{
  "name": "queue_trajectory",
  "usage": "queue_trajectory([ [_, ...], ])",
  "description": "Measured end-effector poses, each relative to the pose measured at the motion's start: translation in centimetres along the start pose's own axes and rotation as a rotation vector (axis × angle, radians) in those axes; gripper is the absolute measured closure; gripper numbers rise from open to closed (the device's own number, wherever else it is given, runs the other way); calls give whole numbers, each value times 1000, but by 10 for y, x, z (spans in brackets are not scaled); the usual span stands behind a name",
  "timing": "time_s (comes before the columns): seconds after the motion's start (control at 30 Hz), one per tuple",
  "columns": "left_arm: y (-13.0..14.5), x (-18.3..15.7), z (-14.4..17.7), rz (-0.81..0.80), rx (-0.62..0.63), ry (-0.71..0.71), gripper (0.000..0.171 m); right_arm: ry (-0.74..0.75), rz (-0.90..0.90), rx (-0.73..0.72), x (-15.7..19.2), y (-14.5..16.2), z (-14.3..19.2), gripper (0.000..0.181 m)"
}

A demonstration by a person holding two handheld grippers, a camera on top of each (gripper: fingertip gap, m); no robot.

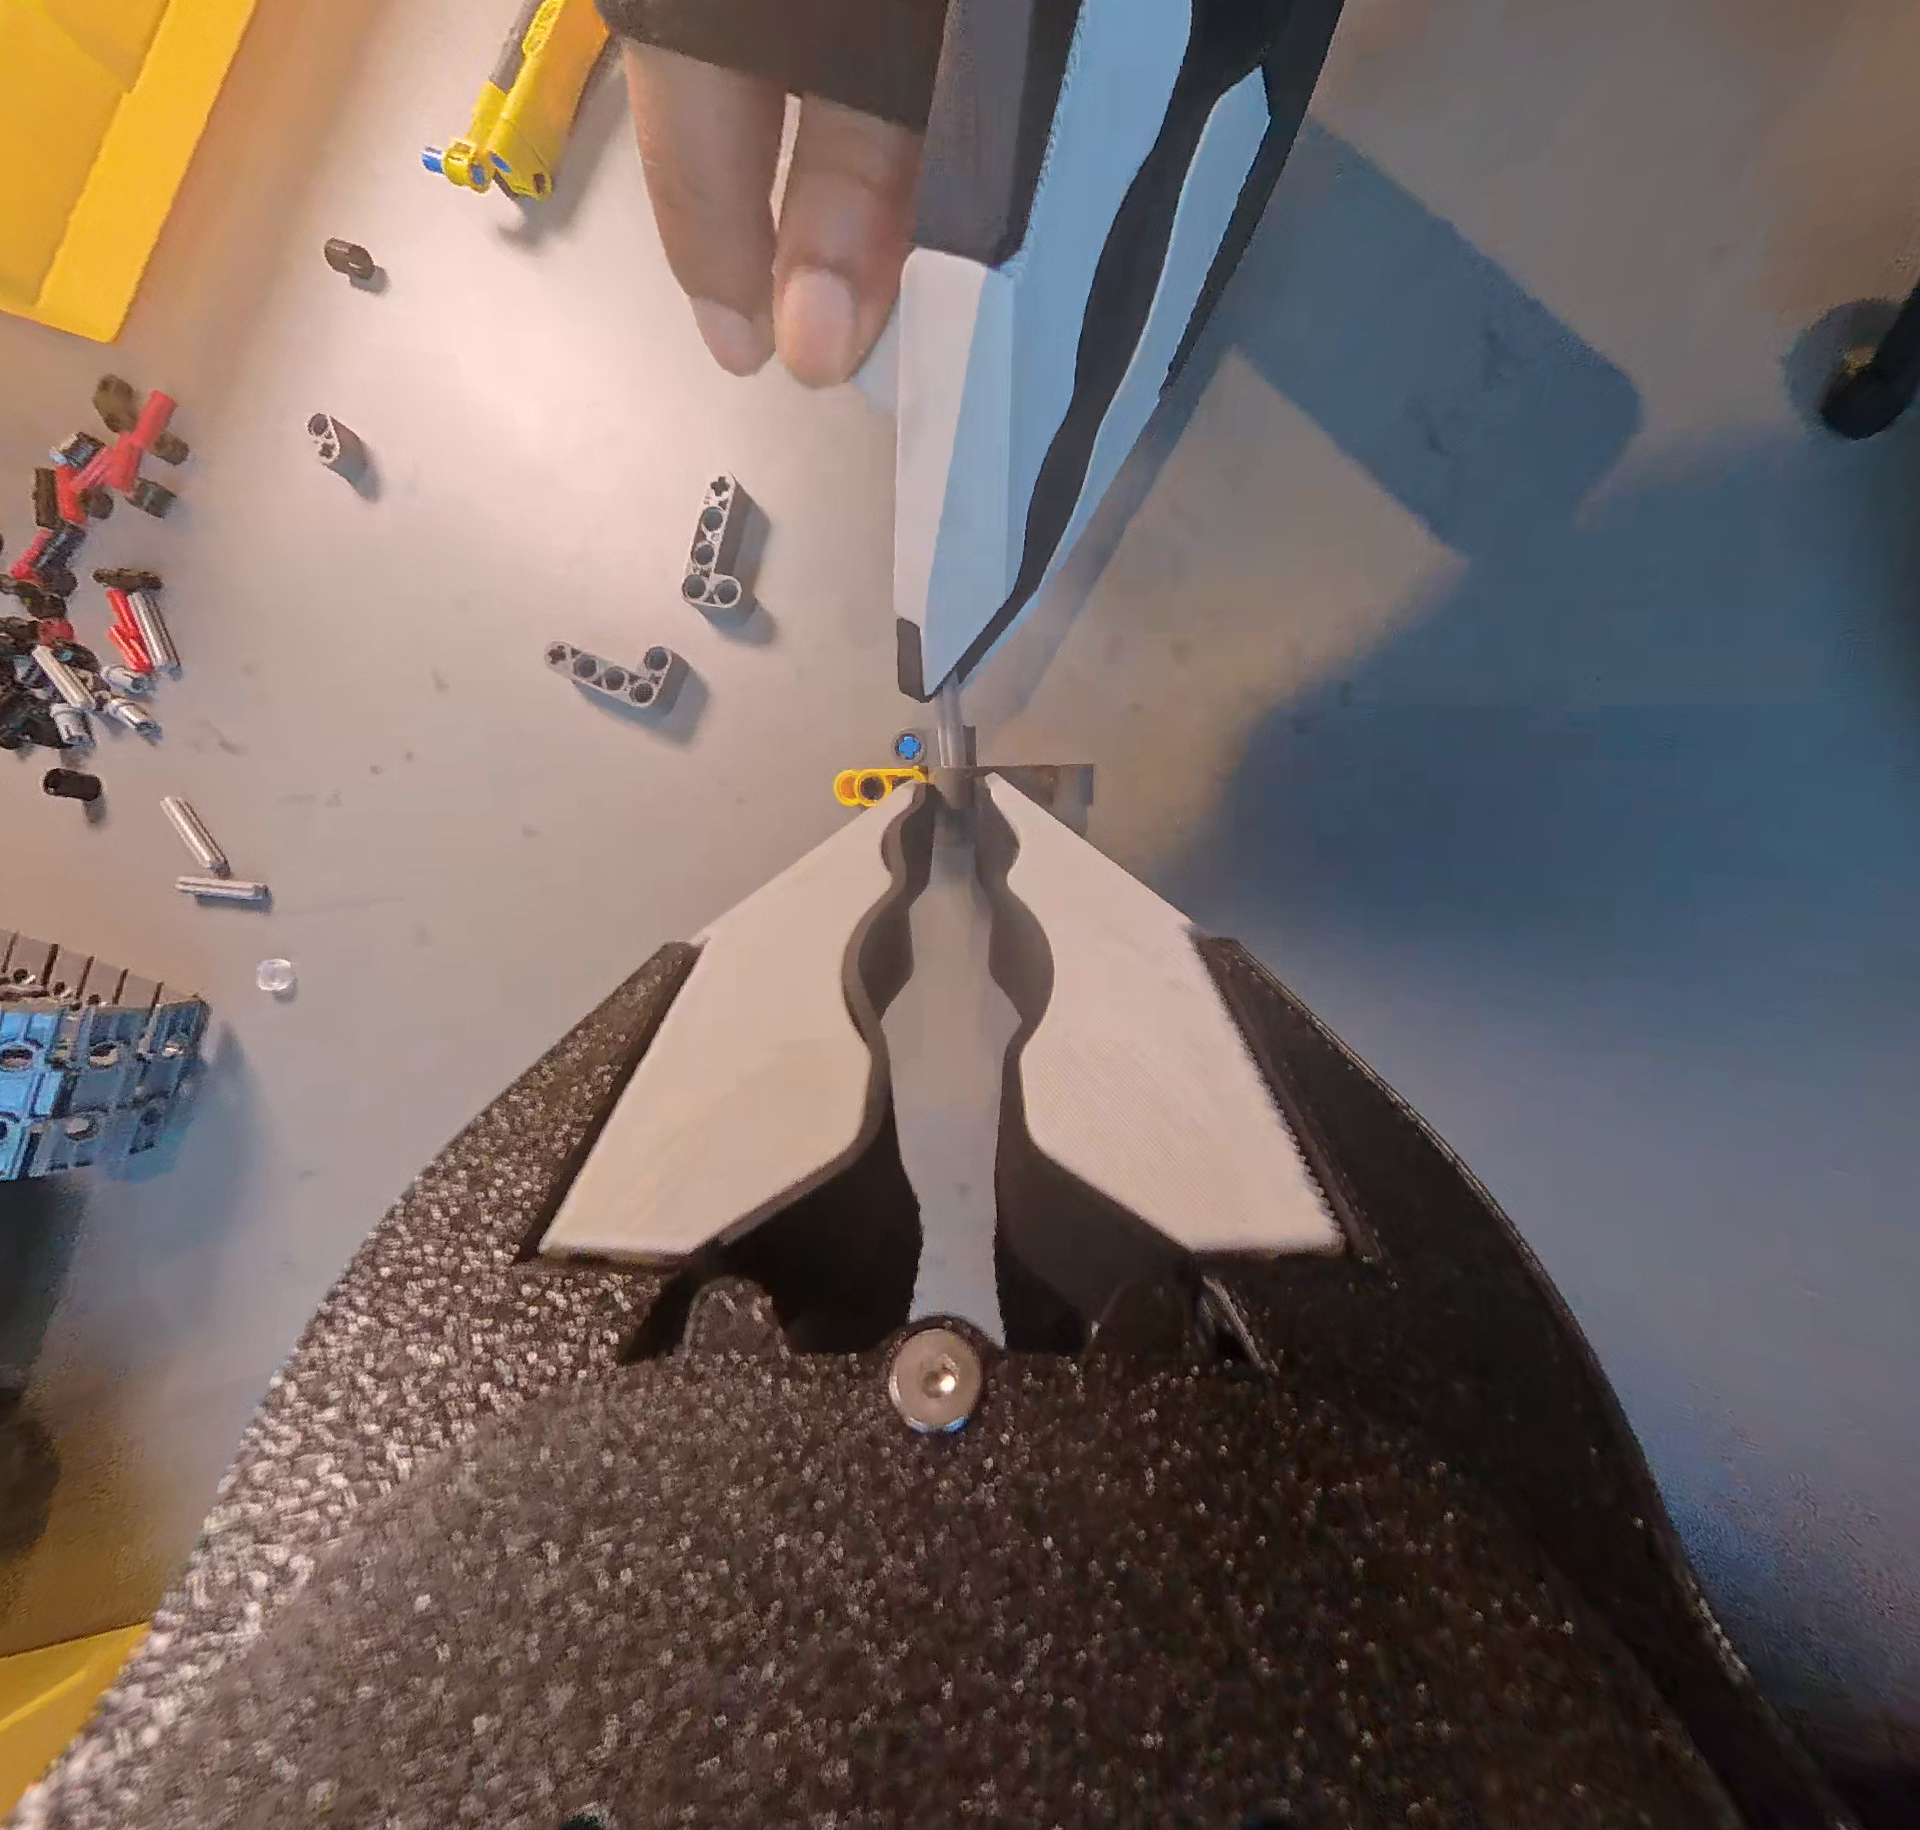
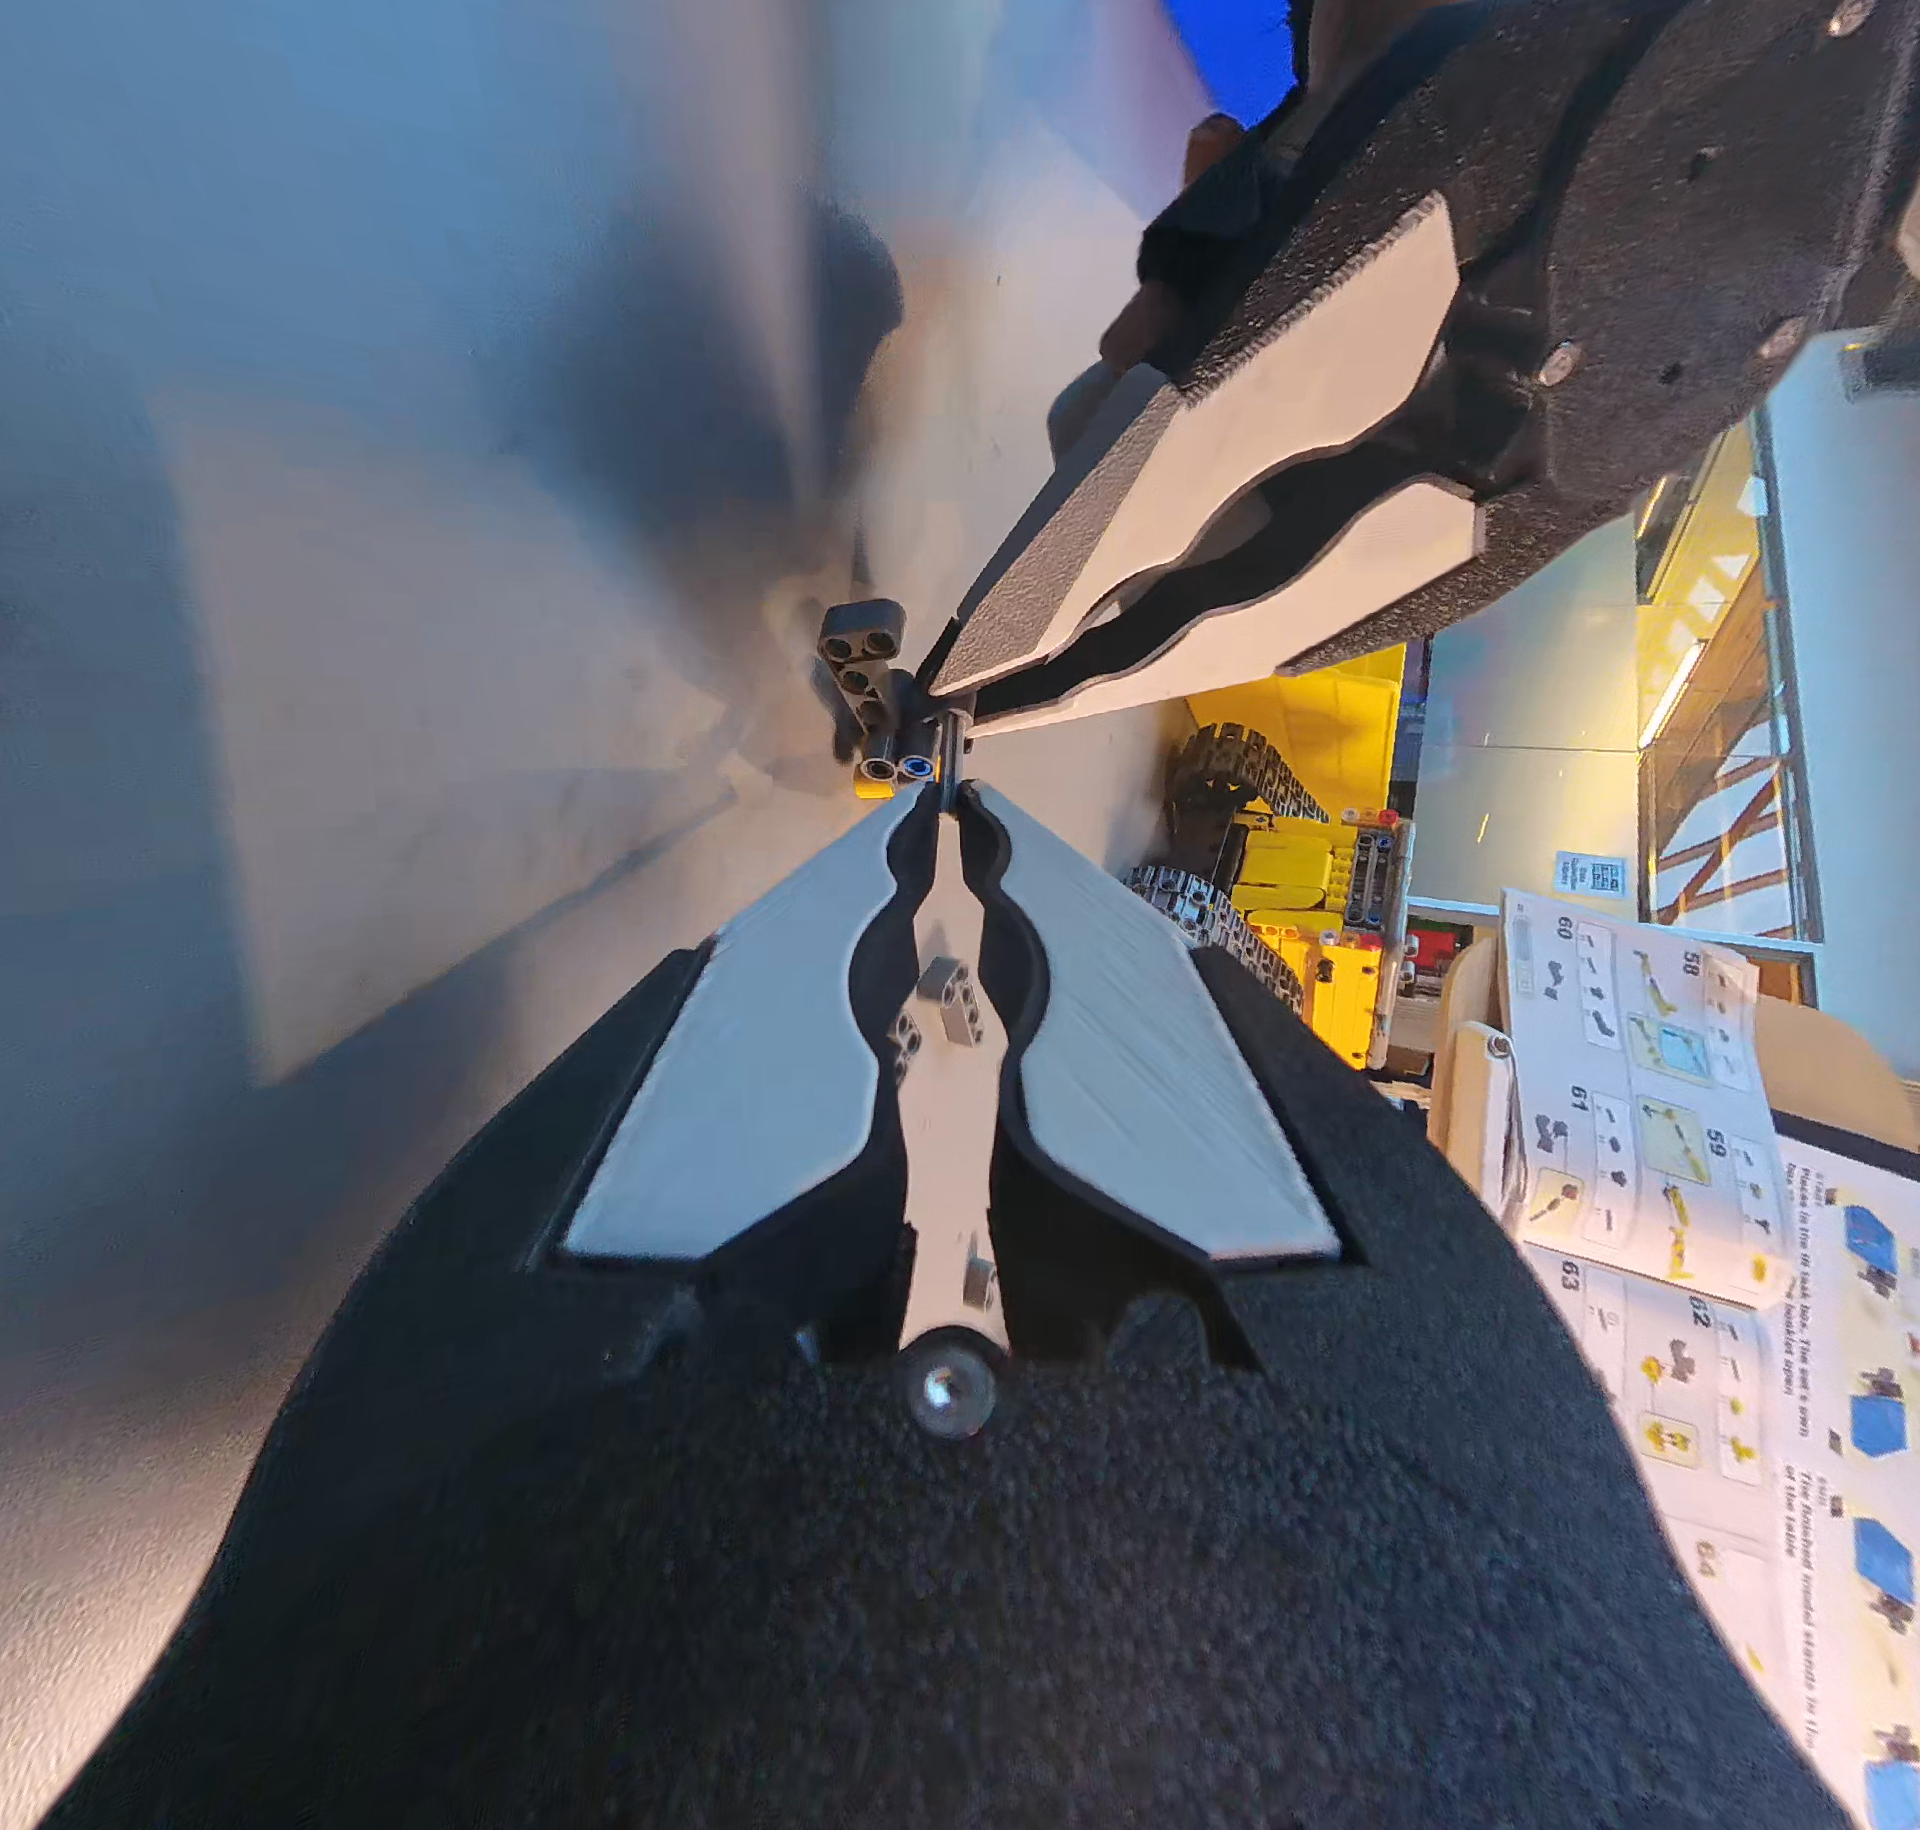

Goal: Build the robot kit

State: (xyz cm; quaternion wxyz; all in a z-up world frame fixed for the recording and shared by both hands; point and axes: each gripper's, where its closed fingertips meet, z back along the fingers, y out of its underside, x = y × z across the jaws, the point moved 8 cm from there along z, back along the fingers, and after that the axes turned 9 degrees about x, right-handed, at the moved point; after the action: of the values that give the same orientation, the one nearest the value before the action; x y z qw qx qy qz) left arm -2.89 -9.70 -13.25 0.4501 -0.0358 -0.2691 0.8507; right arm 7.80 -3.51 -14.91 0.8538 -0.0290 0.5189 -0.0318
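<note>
Both grippers, left gripper [image 1: 951, 793] and right gripper [image 2: 948, 793], pinch small assembly [image 2: 883, 731]; loose beams [image 1: 717, 544] nearby.

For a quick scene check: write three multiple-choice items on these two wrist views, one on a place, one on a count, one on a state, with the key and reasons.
1. Where does the pile of small red and black parts lie in the left wrist view?
A. at the left edge of the table
B. between the gripper's fingers
C. on the instruction sheet

2. How many loose grey L-shaped beams lie on the table in the left wrist view?
A. none
B. two
C. five

3. How do the jaws of the left gripper stand?
A. wide apart, empty
C. out of view
B. closed on a thin dark axle

Key: 1 A, the pile sits far left on the grey surface. 2 B, one beam lies beside a second. 3 B, its fingertips meet on the axle, which the right gripper also pinches beside a small yellow piece.
</note>
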Motion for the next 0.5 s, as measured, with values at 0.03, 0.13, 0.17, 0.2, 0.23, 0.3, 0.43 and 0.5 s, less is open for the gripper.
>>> queue_trajectory([
  [0.03,-2,0,-1,-4,12,-1,166,4,3,2,1,0,1,178],
  [0.13,-6,0,-4,0,31,1,166,17,-12,9,6,2,3,178],
  [0.17,-7,0,-5,6,30,-1,166,25,-24,11,8,3,4,178],
  [0.2,-8,0,-6,14,27,0,166,34,-34,13,10,4,4,178],
  [0.23,-8,0,-6,22,22,3,166,46,-40,12,12,4,4,178],
  [0.3,-7,0,-6,25,14,7,166,64,-36,13,13,2,4,179],
  [0.43,-6,-1,-6,27,0,2,166,83,-44,-1,16,2,4,179],
  [0.5,-6,-3,-7,34,-18,4,166,93,-44,-12,18,-1,1,178],
])
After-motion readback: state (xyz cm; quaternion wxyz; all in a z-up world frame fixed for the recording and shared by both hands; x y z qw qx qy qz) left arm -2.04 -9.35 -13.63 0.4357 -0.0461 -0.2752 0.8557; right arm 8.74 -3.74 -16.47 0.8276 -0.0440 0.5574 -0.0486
